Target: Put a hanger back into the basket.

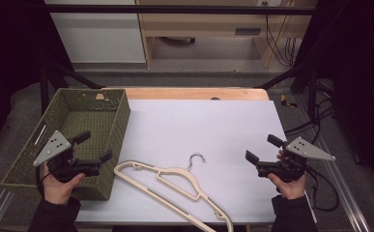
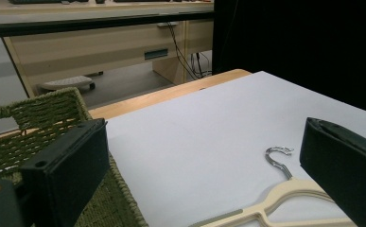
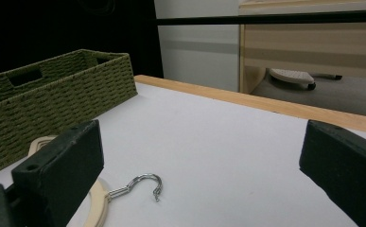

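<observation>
A cream hanger (image 1: 175,186) with a metal hook (image 1: 197,160) lies flat on the white sheet covering the desk (image 1: 213,125), near the front edge at about six o'clock from the sheet's middle. Its hook points toward twelve o'clock. No brand, label or writing can be read on it or on anything nearby.

A green woven basket (image 1: 109,145) sits at nine o'clock, just beside the hanger's left end.

The left gripper (image 1: 93,147) hangs over the basket's near corner, jaws spread, holding nothing. The right gripper (image 1: 260,148) hovers at four o'clock, well apart from the hook, jaws likewise spread and empty.
</observation>
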The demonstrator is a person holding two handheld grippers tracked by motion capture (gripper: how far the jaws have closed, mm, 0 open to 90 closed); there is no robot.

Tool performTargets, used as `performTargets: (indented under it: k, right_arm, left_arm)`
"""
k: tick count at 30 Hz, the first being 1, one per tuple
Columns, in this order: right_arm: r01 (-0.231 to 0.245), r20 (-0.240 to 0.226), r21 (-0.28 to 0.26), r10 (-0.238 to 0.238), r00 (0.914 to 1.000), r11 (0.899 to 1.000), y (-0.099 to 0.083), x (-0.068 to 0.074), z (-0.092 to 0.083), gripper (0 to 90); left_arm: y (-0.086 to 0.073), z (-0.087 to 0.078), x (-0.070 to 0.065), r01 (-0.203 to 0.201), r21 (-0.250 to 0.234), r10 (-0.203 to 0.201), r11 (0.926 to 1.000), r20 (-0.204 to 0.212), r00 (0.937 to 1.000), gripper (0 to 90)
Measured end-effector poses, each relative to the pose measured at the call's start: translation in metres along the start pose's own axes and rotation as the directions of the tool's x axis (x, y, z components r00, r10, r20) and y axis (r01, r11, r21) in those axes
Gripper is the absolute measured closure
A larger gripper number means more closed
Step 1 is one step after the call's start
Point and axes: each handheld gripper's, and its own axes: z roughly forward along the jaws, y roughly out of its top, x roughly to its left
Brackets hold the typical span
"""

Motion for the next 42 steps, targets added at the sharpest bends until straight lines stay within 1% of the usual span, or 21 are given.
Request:
performTargets:
  k: [5, 7, 10, 13, 15, 18, 20, 21, 22, 23, 24, 26, 27, 28, 31, 35, 38, 39, 40, 41, 42]
  right_arm:
    - [-0.004, -0.001, -0.007, 0.004, 1.0000, 1.000, 0.000, 0.001, 0.000, 1.1]
    - [-0.003, -0.006, -0.005, 0.003, 1.0000, 1.000, 0.001, 0.001, 0.000, 1.3]
    - [0.004, -0.008, 0.009, -0.004, 1.0000, 1.000, 0.001, 0.003, 0.003, 1.3]
    - [0.012, -0.014, 0.014, -0.012, 0.9998, 1.000, 0.001, 0.004, 0.003, 1.3]
    - [0.000, -0.014, 0.010, 0.000, 0.9999, 1.000, 0.001, 0.005, 0.005, 1.4]
    - [0.005, -0.018, 0.016, -0.004, 0.9998, 1.000, 0.000, 0.006, 0.006, 1.5]
    - [0.002, -0.023, 0.019, -0.001, 0.9997, 1.000, 0.000, 0.007, 0.007, 1.7]
    - [0.010, -0.024, 0.024, -0.009, 0.9997, 1.000, 0.000, 0.006, 0.006, 1.8]
    - [0.008, -0.028, 0.023, -0.008, 0.9996, 1.000, 0.000, 0.007, 0.007, 1.9]
    - [0.009, -0.027, 0.024, -0.008, 0.9996, 1.000, 0.000, 0.006, 0.006, 2.0]
    - [0.009, -0.027, 0.024, -0.008, 0.9996, 1.000, 0.000, 0.006, 0.006, 2.0]
    - [0.006, -0.023, 0.022, -0.005, 0.9997, 1.000, 0.000, 0.006, 0.006, 2.1]
    - [0.006, -0.023, 0.022, -0.005, 0.9997, 1.000, 0.000, 0.006, 0.006, 2.1]
    - [0.018, -0.027, 0.021, -0.017, 0.9995, 1.000, 0.000, 0.005, 0.005, 2.2]
    - [0.004, -0.025, 0.022, -0.004, 0.9997, 1.000, 0.000, 0.006, 0.006, 2.3]
    - [0.008, -0.031, 0.035, -0.007, 0.9995, 0.999, -0.001, 0.007, 0.008, 2.3]
    - [0.009, -0.032, 0.032, -0.008, 0.9995, 0.999, -0.001, 0.007, 0.008, 2.4]
    - [0.009, -0.029, 0.031, -0.008, 0.9995, 0.999, -0.001, 0.007, 0.007, 2.4]
    - [0.007, -0.030, 0.031, -0.006, 0.9995, 1.000, 0.000, 0.007, 0.007, 2.5]
    - [0.007, -0.030, 0.031, -0.006, 0.9995, 1.000, 0.000, 0.007, 0.007, 2.5]
    - [0.006, -0.031, 0.029, -0.005, 0.9995, 1.000, 0.000, 0.007, 0.007, 2.5]
  left_arm:
    - [0.002, 0.006, -0.007, 0.004, 0.010, -0.004, 0.9999, 0.008, 1.0000, 2.9]
    - [0.003, 0.010, -0.012, 0.004, 0.017, -0.004, 0.9998, 0.008, 1.0000, 3.2]
    - [0.003, 0.020, -0.022, -0.002, 0.038, 0.001, 0.9993, 0.022, 0.9998, 3.7]
    - [0.003, 0.033, -0.034, -0.013, 0.064, 0.011, 0.9978, 0.042, 0.9991, 4.1]
    - [0.004, 0.042, -0.042, -0.021, 0.082, 0.016, 0.9964, 0.056, 0.9983, 4.5]
    - [0.004, 0.058, -0.056, -0.045, 0.109, 0.036, 0.9930, 0.076, 0.9965, 5.3]
    - [0.005, 0.068, -0.063, -0.046, 0.121, 0.035, 0.9916, 0.092, 0.9952, 5.8]
    - [0.005, 0.073, -0.068, -0.049, 0.135, 0.036, 0.9897, 0.099, 0.9944, 6.1]
    - [0.004, 0.085, -0.076, -0.055, 0.153, 0.038, 0.9867, 0.109, 0.9933, 6.9]
    - [0.003, 0.091, -0.080, -0.059, 0.168, 0.041, 0.9840, 0.113, 0.9928, 7.6]
    - [0.003, 0.091, -0.080, -0.059, 0.168, 0.041, 0.9840, 0.113, 0.9928, 8.0]
    - [-0.001, 0.109, -0.091, -0.066, 0.207, 0.042, 0.9761, 0.120, 0.9919, 9.3]
    - [-0.001, 0.109, -0.091, -0.066, 0.207, 0.042, 0.9761, 0.120, 0.9919, 9.8]
    - [-0.002, 0.114, -0.094, -0.066, 0.219, 0.041, 0.9735, 0.119, 0.9920, 9.8]
    - [-0.008, 0.130, -0.102, -0.067, 0.261, 0.036, 0.9631, 0.123, 0.9917, 12.3]
    - [-0.017, 0.150, -0.113, -0.067, 0.305, 0.029, 0.9499, 0.129, 0.9912, 15.4]
    - [-0.025, 0.164, -0.119, -0.081, 0.343, 0.037, 0.9360, 0.131, 0.9907, 19.3]
    - [-0.032, 0.174, -0.123, -0.087, 0.368, 0.039, 0.9259, 0.134, 0.9902, 23.0]
    - [-0.035, 0.178, -0.125, -0.088, 0.383, 0.039, 0.9197, 0.135, 0.9901, 24.4]
    - [-0.035, 0.178, -0.125, -0.088, 0.383, 0.039, 0.9197, 0.135, 0.9901, 27.1]
    - [-0.038, 0.182, -0.126, -0.091, 0.395, 0.040, 0.9141, 0.136, 0.9899, 27.1]
